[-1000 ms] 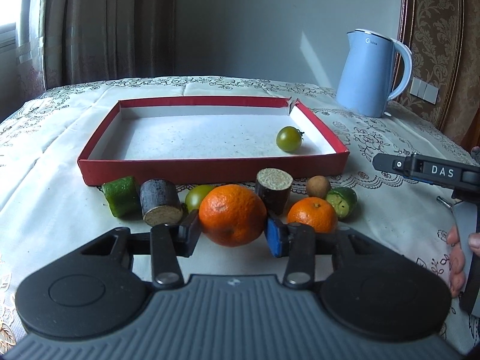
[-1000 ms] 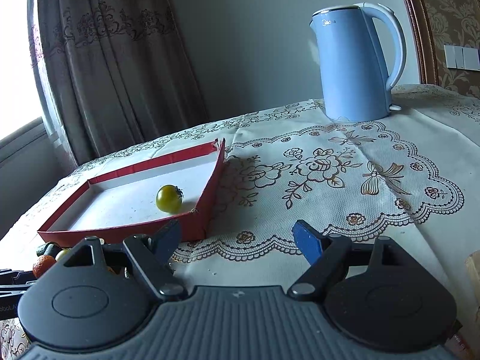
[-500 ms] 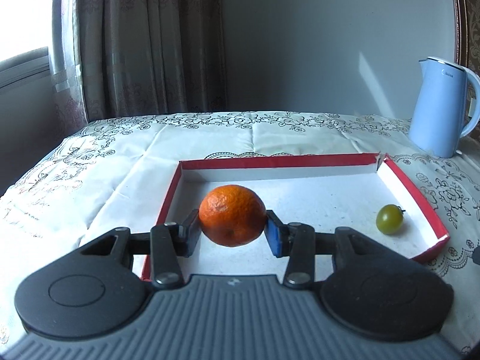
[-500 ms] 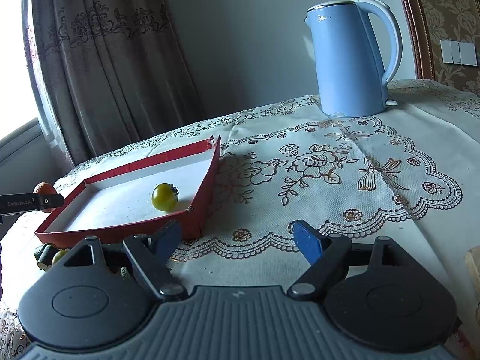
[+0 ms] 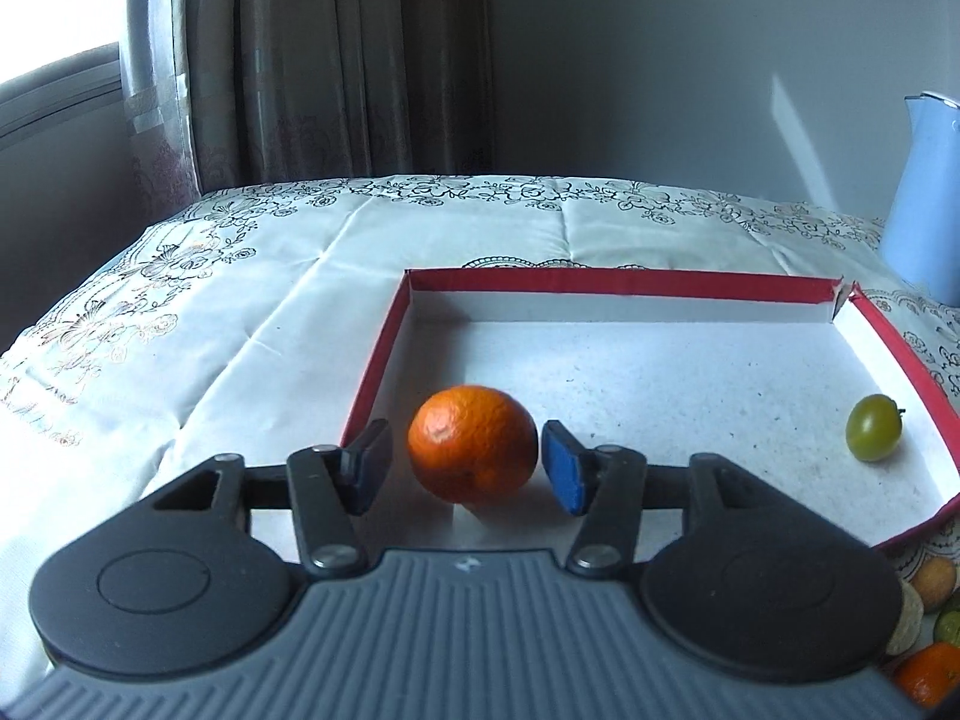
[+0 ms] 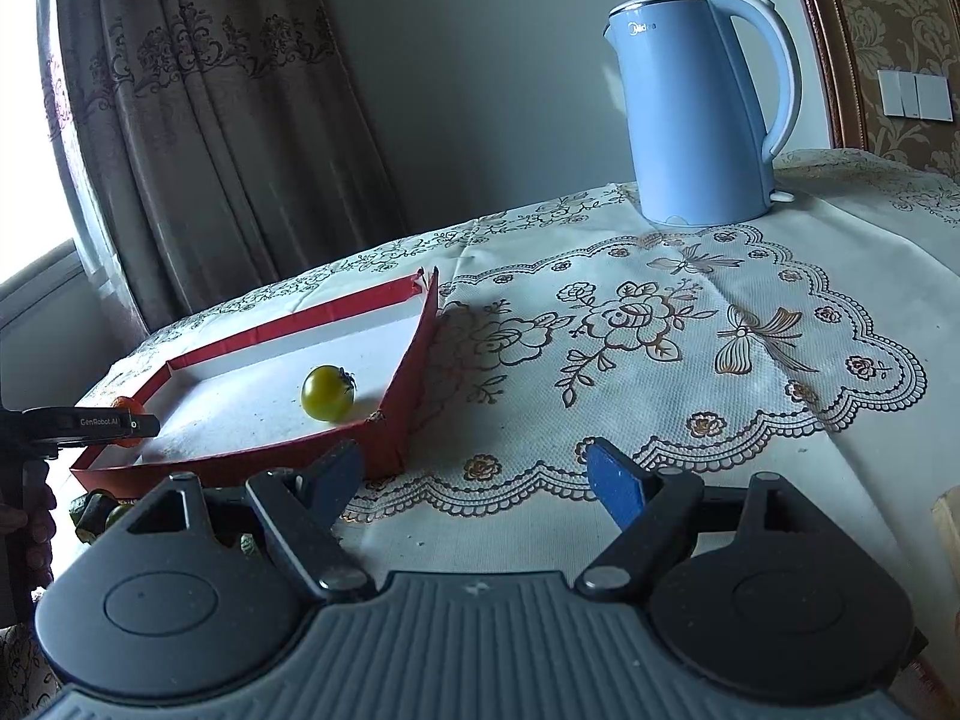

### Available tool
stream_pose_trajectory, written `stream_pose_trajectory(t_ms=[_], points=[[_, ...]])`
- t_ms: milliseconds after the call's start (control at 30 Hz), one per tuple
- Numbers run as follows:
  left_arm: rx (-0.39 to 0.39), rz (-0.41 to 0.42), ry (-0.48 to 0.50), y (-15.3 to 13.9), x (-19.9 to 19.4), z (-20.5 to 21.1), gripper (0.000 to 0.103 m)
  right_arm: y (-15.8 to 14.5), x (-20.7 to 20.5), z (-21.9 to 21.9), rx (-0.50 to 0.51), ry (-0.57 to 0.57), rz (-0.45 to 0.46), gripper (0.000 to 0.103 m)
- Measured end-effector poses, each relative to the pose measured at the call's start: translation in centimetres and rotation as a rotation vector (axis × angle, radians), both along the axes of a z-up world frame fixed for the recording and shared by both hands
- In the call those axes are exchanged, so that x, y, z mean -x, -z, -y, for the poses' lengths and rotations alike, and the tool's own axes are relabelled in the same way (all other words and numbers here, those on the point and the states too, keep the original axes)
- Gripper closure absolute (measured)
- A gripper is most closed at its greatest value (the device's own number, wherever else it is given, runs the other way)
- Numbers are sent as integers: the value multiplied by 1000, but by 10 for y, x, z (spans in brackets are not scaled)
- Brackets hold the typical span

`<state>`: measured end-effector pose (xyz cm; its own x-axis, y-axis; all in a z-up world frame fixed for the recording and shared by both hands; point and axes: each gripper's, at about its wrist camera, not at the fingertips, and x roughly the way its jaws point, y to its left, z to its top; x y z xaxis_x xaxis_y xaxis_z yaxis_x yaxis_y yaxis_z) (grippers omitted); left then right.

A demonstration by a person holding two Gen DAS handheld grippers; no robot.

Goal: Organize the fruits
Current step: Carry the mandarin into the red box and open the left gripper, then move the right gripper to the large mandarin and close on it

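An orange mandarin (image 5: 473, 443) sits between the pads of my left gripper (image 5: 468, 463), over the near left corner of the red-walled tray (image 5: 612, 283). The jaws are opening, and a gap shows on each side of the fruit. A green tomato (image 5: 873, 426) lies at the tray's right side, also visible in the right wrist view as the green tomato (image 6: 327, 392). My right gripper (image 6: 474, 480) stands open over the lace tablecloth with nothing between its fingers. The left gripper (image 6: 84, 423) shows at the far left there, with a bit of the mandarin (image 6: 127, 403) behind it.
A blue kettle (image 6: 705, 108) stands at the back right of the table. Several loose fruits (image 5: 927, 630) lie outside the tray's near wall at lower right. A curtain (image 5: 312, 60) hangs behind the table. A wooden piece (image 6: 948, 525) shows at the right edge.
My left gripper carried the mandarin from the row of fruit in front of the tray to over the tray's left part, then its pads spread away from it. The right gripper stayed put.
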<state>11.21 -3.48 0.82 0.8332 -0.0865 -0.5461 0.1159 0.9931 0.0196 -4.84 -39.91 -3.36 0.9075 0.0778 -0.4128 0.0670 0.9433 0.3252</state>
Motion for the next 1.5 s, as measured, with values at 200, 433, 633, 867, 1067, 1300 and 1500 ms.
stream_pose_trajectory(t_ms=[200, 433, 633, 867, 1067, 1300, 1500], points=[[49, 151, 20, -34, 64, -19, 0, -1, 2, 0, 3, 0, 16, 21], [116, 141, -60, -27, 107, -64, 0, -10, 17, -18, 91, -22, 107, 21], [153, 124, -129, -9, 113, -89, 0, -17, 29, -57, 206, -61, 143, 21], [181, 109, -166, 7, 110, -103, 0, -22, 38, -85, 226, -113, 142, 21], [202, 102, -158, 9, 111, -106, 0, -25, 41, -121, 292, -250, 115, 21], [226, 83, -160, 10, 109, -109, 0, -20, 32, -147, 317, -329, 63, 21], [223, 58, -160, 13, 106, -109, 0, -13, 23, -150, 310, -333, 13, 21]])
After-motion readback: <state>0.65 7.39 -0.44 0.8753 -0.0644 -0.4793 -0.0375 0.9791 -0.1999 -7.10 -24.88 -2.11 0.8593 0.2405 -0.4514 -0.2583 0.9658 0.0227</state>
